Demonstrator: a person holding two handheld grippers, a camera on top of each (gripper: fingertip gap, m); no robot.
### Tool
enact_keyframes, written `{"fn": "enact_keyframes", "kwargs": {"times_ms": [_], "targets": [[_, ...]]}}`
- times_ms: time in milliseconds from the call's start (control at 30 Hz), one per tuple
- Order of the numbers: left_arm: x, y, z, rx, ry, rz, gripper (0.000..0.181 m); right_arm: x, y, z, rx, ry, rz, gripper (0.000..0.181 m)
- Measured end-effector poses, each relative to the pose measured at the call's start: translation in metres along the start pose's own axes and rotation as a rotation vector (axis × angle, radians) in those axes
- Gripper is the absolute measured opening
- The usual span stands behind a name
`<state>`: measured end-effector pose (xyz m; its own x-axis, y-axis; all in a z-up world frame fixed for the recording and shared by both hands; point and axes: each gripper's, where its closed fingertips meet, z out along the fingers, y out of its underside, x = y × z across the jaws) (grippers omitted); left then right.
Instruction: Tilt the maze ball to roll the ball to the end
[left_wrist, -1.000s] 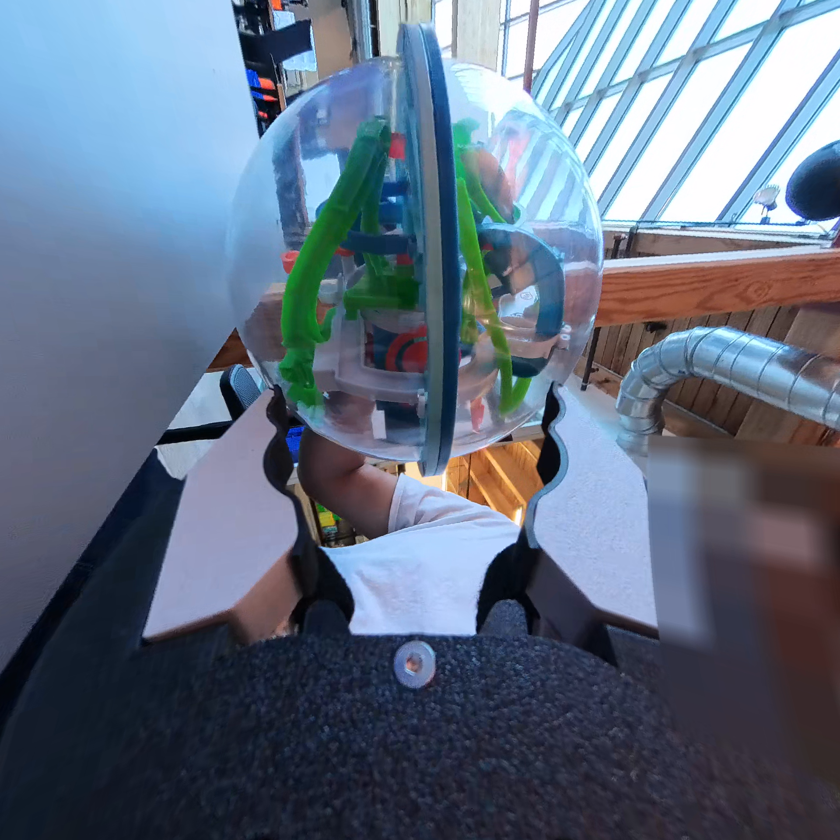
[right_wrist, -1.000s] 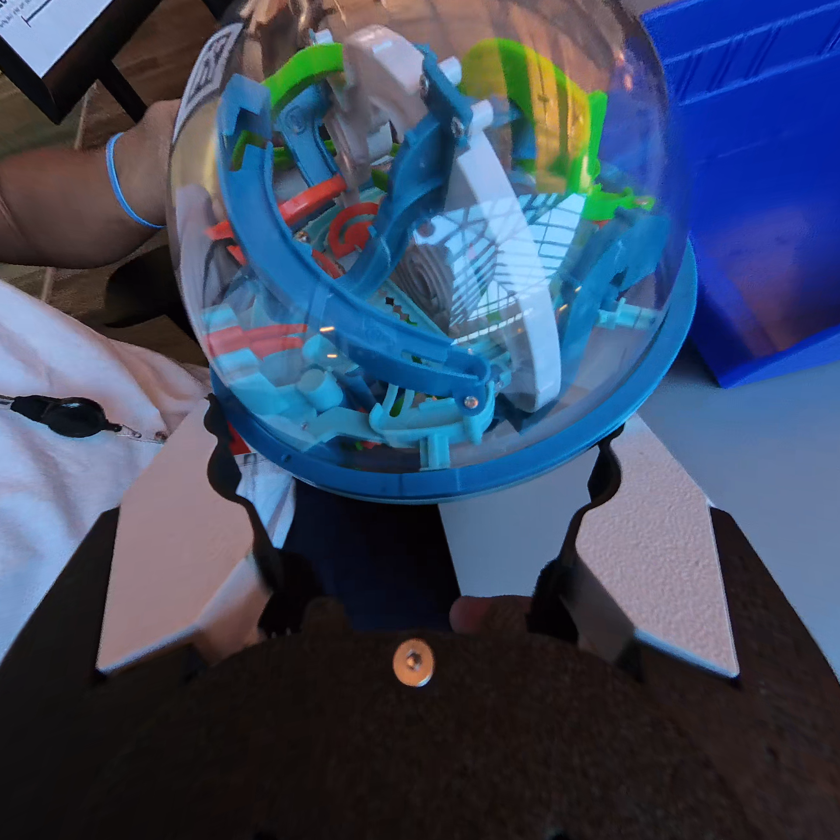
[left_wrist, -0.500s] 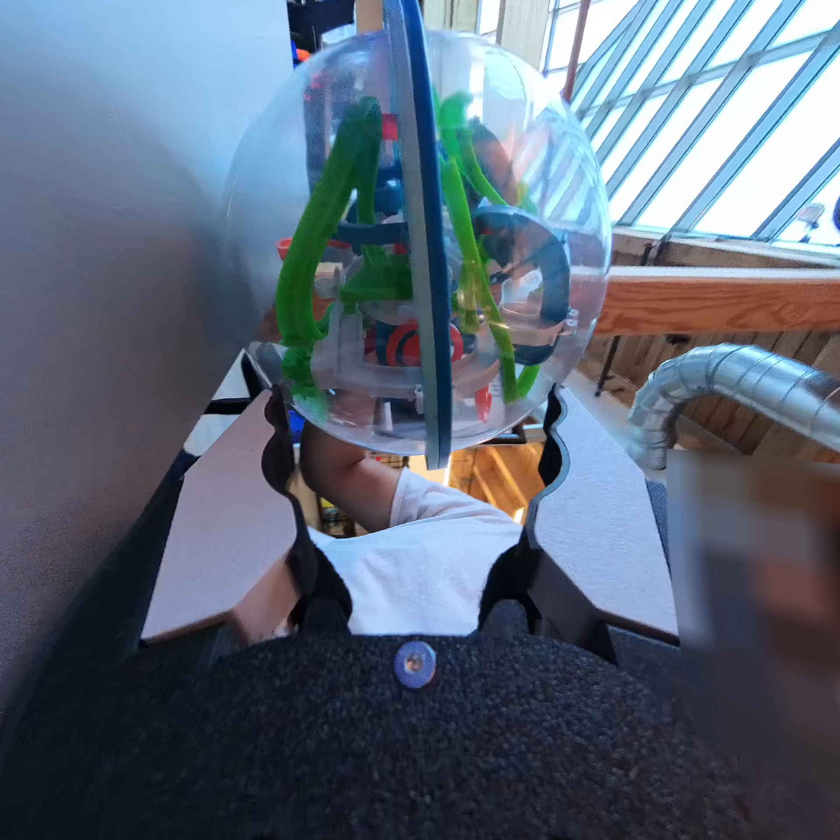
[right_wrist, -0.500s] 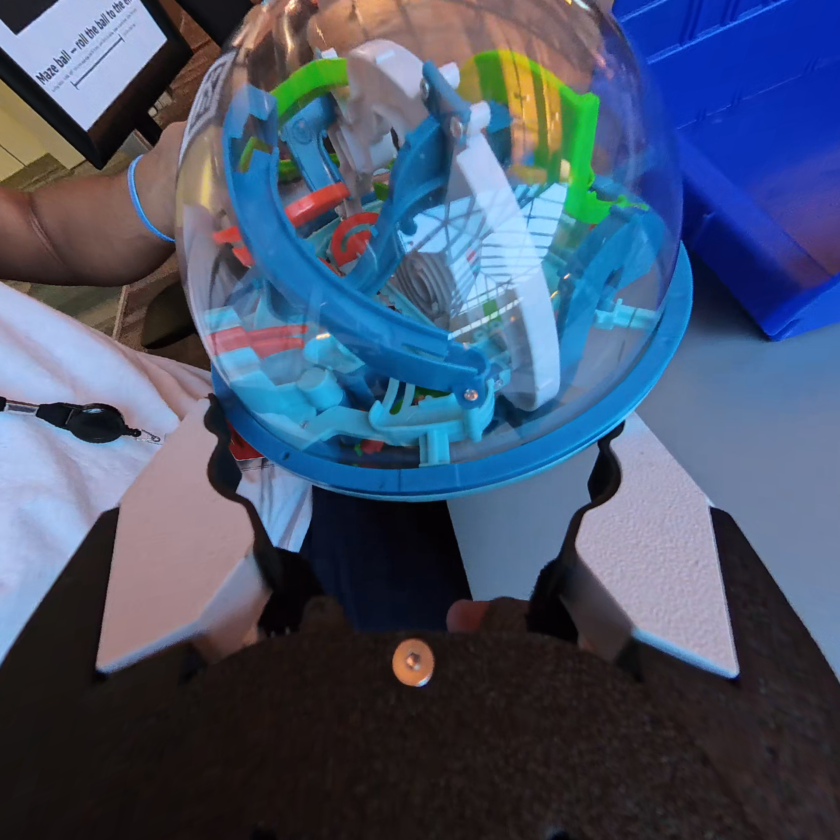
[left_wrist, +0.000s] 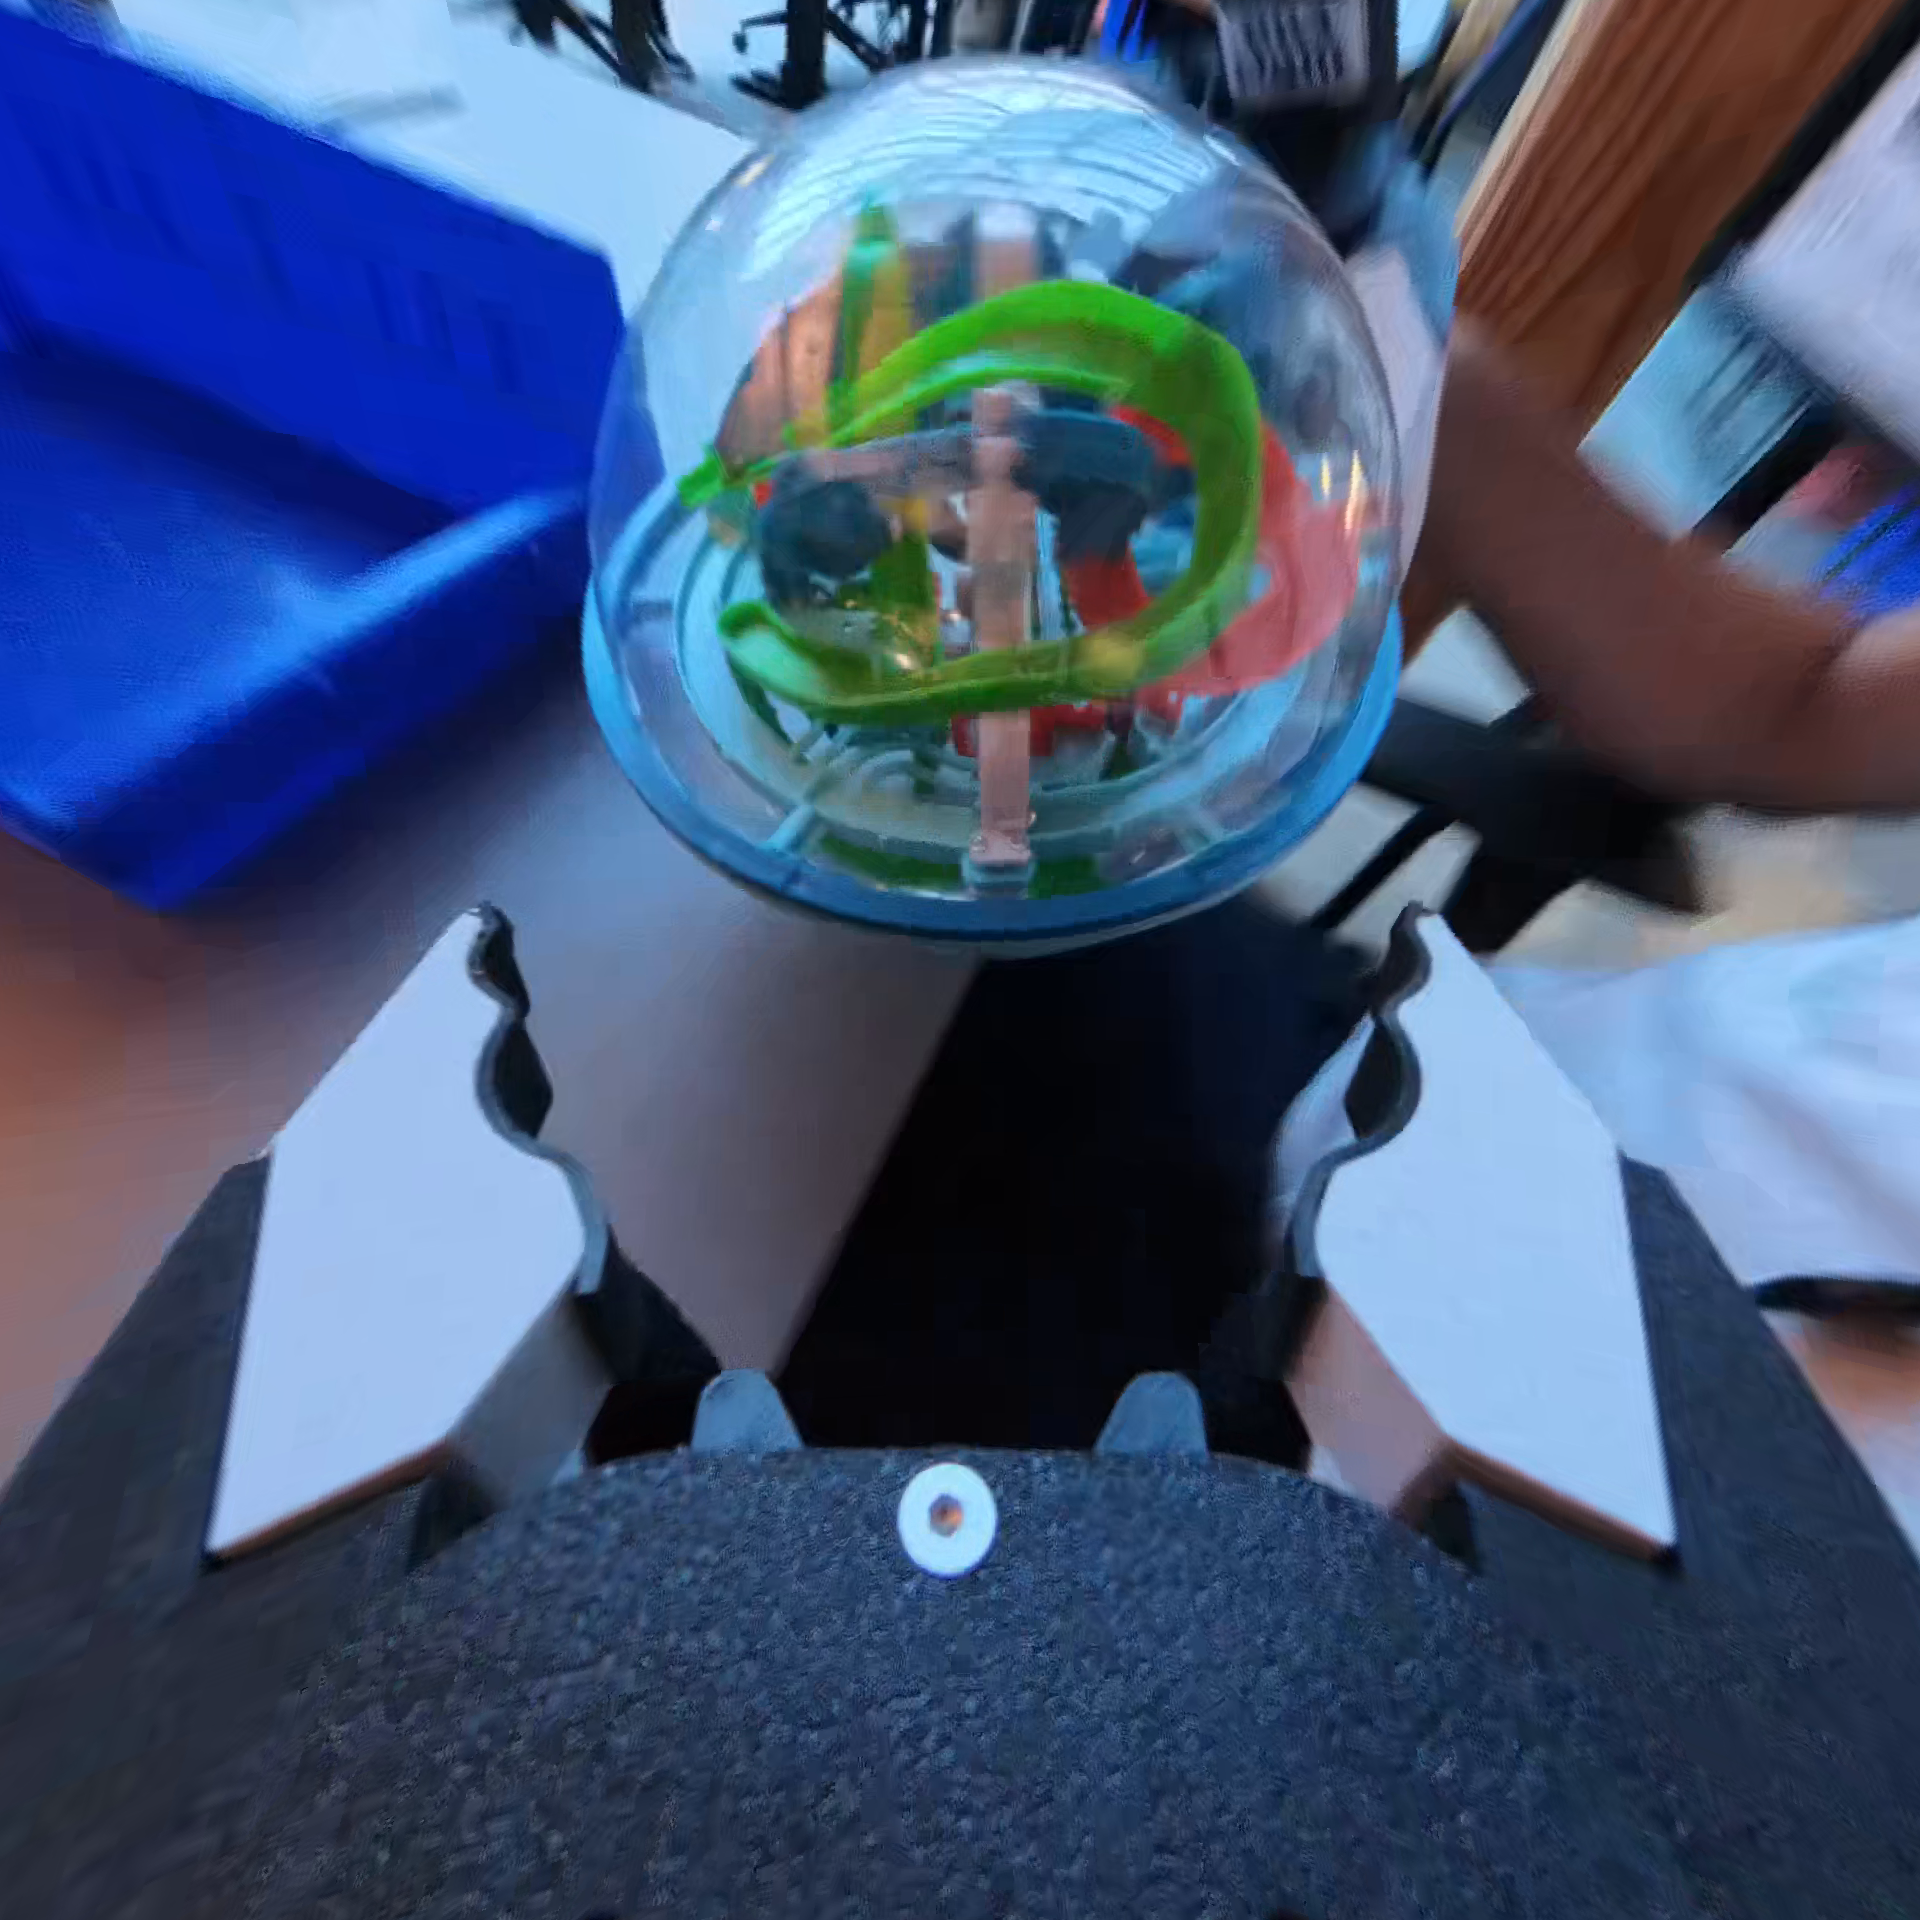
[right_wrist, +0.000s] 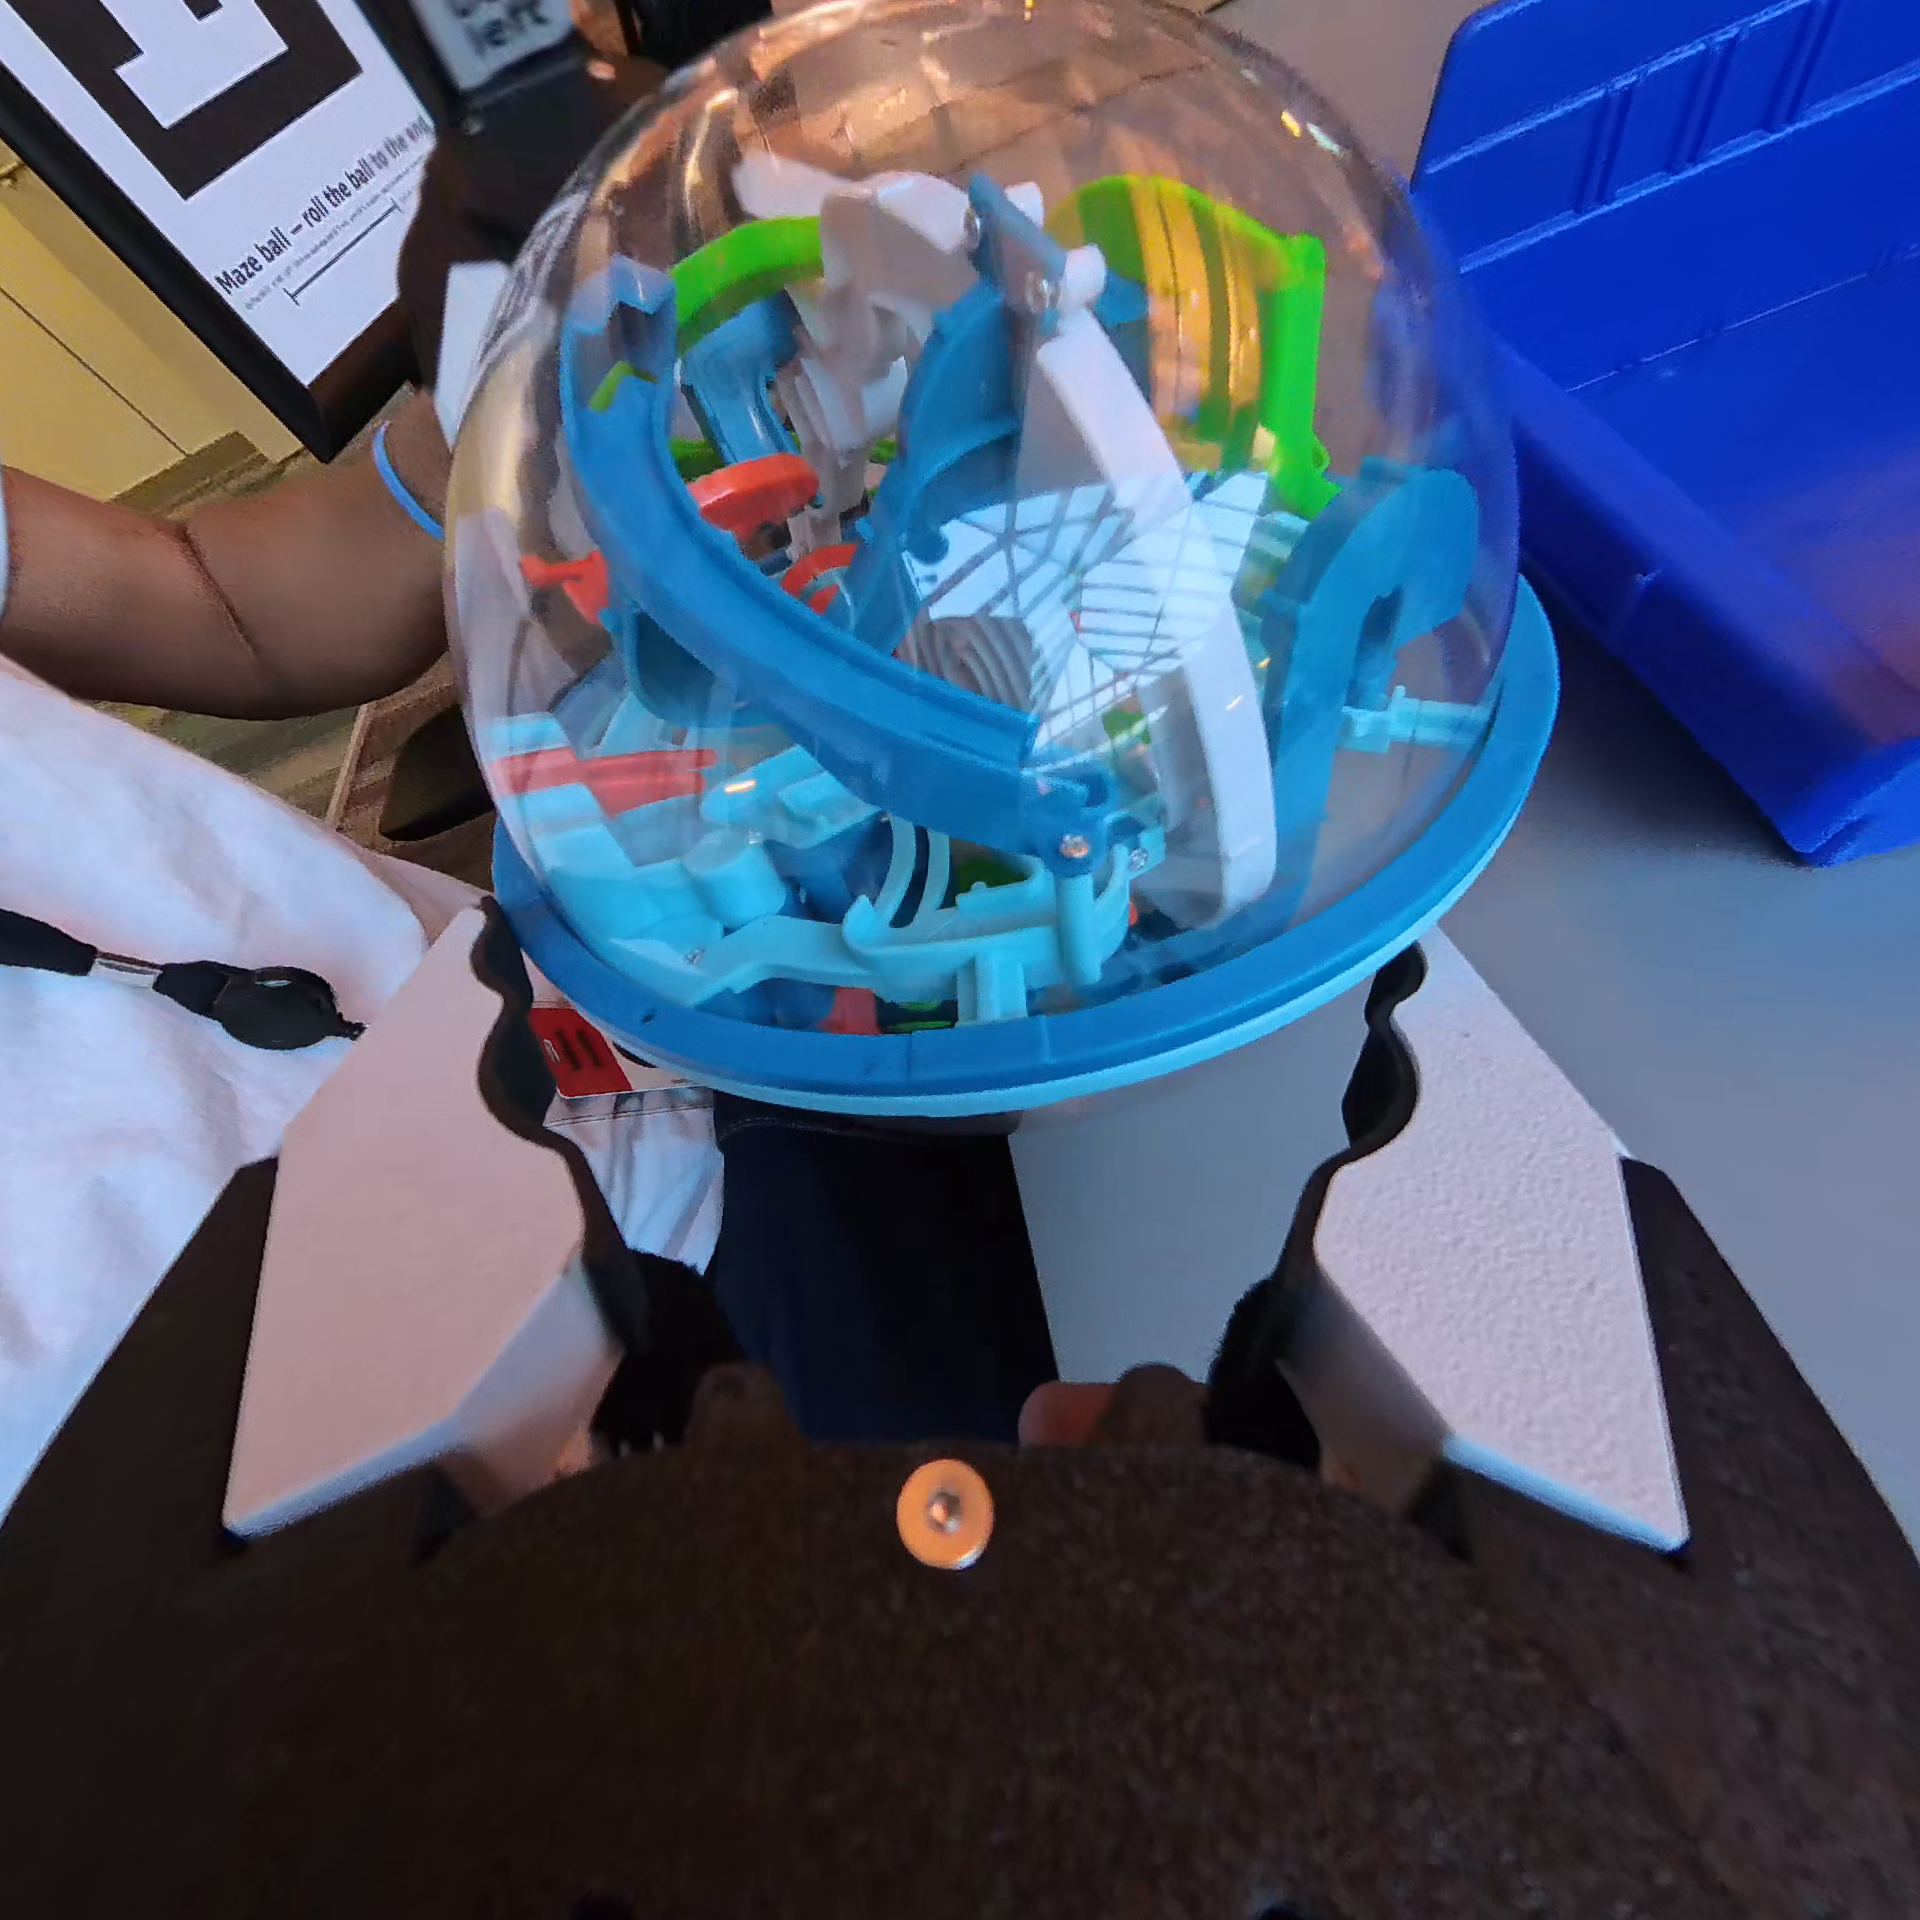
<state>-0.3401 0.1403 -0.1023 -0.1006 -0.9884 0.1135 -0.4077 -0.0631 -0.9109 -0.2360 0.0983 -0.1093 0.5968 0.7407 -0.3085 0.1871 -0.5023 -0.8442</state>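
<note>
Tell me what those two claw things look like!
Both look alike. The left gripper has two pale, flat, wedge-shaped fingers with wavy black inner edges, fixed to a rough black body with a round silver screw in the middle. The right gripper has the same pale fingers and a copper-looking screw. The person wears a white top and a thin blue wristband.

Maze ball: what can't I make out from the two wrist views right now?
- Small rolling ball: not findable. Motion blur smears the left wrist view; tracks and glare clutter the right wrist view.
- Lower half of the maze ball: hidden beneath its blue rim in both views.
- Blue bin: cut off by the right edge in the right wrist view, by the left edge in the left wrist view.
</note>
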Motion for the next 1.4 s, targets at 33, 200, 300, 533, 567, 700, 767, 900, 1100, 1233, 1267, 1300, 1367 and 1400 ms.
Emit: {"fn": "enact_keyframes", "kwargs": {"times_ms": [33,200,300,533,567,700,767,900,1100,1233,1267,1300,1367,1400], "targets": [[-0.002,0.002,0.003,-0.032,-0.064,0.134,0.154,0.000,-0.001,0.000,0.000,-0.002,0.004,0.153],[-0.029,0.017,0.028,-0.203,-0.314,0.544,0.160,0.003,-0.007,0.003,0.014,-0.017,0.047,0.153],[-0.030,0.013,0.039,-0.193,-0.322,0.620,0.156,0.004,-0.009,0.004,0.016,-0.032,0.071,0.153],[-0.028,0.005,0.042,-0.136,-0.300,0.635,0.133,0.009,-0.005,0.006,0.063,-0.054,0.006,0.154],[-0.028,0.005,0.042,-0.133,-0.294,0.626,0.132,0.010,-0.005,0.006,0.066,-0.052,-0.004,0.153],[-0.030,0.006,0.043,-0.117,-0.253,0.568,0.130,0.014,-0.003,0.007,0.070,-0.033,-0.032,0.151],[-0.029,0.007,0.044,-0.100,-0.232,0.536,0.127,0.018,0.000,0.004,0.054,-0.023,-0.068,0.148],[-0.028,0.006,0.044,-0.078,-0.207,0.520,0.113,0.024,0.000,-0.010,0.072,0.010,-0.127,0.143],[-0.029,0.010,0.049,-0.100,-0.196,0.468,0.093,0.029,-0.013,-0.010,0.174,0.090,-0.181,0.152],[-0.028,0.021,0.050,-0.122,-0.195,0.397,0.085,0.022,-0.021,-0.004,0.271,0.139,-0.174,0.157],[-0.027,0.025,0.051,-0.123,-0.189,0.365,0.082,0.021,-0.025,-0.004,0.306,0.149,-0.166,0.153],[-0.025,0.028,0.053,-0.120,-0.177,0.336,0.081,0.019,-0.028,-0.005,0.345,0.152,-0.160,0.154],[-0.020,0.032,0.052,-0.115,-0.145,0.330,0.073,0.014,-0.030,-0.007,0.406,0.131,-0.161,0.153],[-0.018,0.033,0.050,-0.110,-0.123,0.344,0.069,0.013,-0.029,-0.008,0.414,0.111,-0.151,0.153]]}}
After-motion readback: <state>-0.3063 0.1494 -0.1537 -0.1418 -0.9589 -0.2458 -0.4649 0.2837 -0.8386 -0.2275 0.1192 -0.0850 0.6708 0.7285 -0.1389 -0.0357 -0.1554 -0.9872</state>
